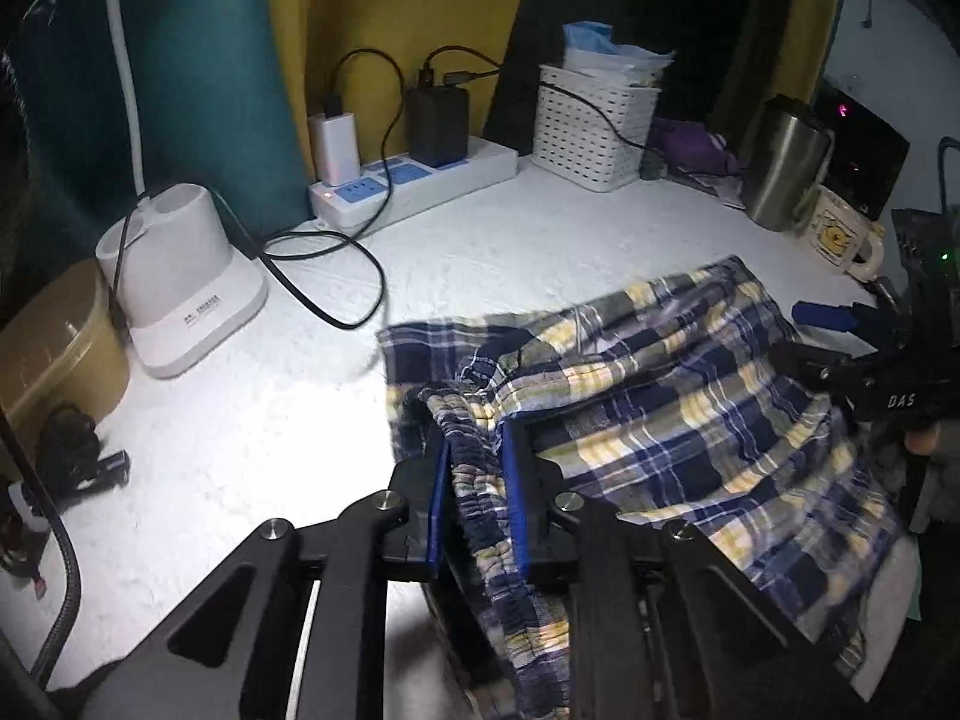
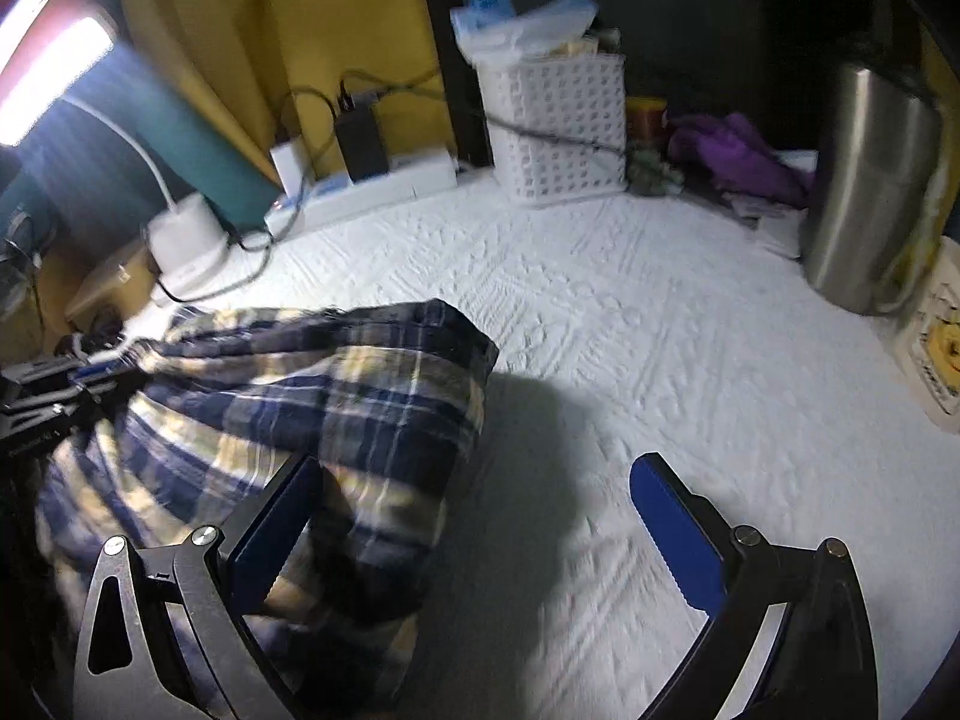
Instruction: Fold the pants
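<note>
Judging by drape, pants (image 1: 648, 396) are soft, light; waistband is pinched by left gripper (image 1: 474, 456); right gripper (image 2: 474, 534) is wide.

One pair of plaid pants (image 1: 648, 396) lies at the centre. Two grippers: left gripper (image 1: 475, 456) at six o'clock, right gripper (image 2: 480, 504). One white basket (image 1: 591, 126) at one o'clock, one power strip (image 1: 414, 180) holding two chargers, one steel tumbler (image 1: 786, 162), one mug (image 1: 843, 237).
</note>
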The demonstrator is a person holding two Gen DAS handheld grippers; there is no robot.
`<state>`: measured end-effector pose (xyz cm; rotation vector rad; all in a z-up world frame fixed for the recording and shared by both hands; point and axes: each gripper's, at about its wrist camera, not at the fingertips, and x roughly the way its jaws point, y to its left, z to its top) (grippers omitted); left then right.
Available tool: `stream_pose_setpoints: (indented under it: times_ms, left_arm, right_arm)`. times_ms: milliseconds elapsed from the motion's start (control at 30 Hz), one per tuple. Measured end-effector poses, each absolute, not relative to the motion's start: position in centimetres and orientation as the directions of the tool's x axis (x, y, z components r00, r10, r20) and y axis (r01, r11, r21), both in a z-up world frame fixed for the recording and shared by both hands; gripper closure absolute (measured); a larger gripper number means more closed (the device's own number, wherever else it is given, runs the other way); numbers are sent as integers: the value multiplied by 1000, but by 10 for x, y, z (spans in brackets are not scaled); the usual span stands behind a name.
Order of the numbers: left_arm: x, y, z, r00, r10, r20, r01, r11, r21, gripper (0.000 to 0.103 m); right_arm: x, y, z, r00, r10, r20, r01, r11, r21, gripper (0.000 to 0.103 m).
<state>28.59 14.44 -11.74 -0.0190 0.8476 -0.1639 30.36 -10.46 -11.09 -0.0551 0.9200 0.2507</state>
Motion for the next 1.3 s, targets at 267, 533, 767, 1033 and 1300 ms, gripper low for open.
stream_pose_setpoints:
  times_ms: [267, 533, 767, 1033, 1300]
  left_arm:
    - [301, 153, -130, 649, -147, -746, 120, 989, -90, 87]
    - [307, 155, -135, 644, -162, -748, 111, 987, -118, 86]
    - [300, 165, -119, 661, -170, -730, 71, 984, -165, 79]
    - [268, 166, -89, 721, -167, -673, 61, 982, -179, 61]
    - [262, 147, -133, 624, -163, -764, 75, 986, -149, 55]
  right_arm:
    - [340, -101, -121, 565, 154, -810, -231, 973, 23, 7]
    - [367, -84, -124, 571, 139, -809, -280, 959, -32, 39]
    - [367, -97, -108, 597, 121, -793, -228, 973, -23, 39]
    - [310, -102, -92, 591, 153, -792, -266, 964, -13, 39]
    - [275, -84, -118, 563, 102, -820, -282, 957, -74, 39]
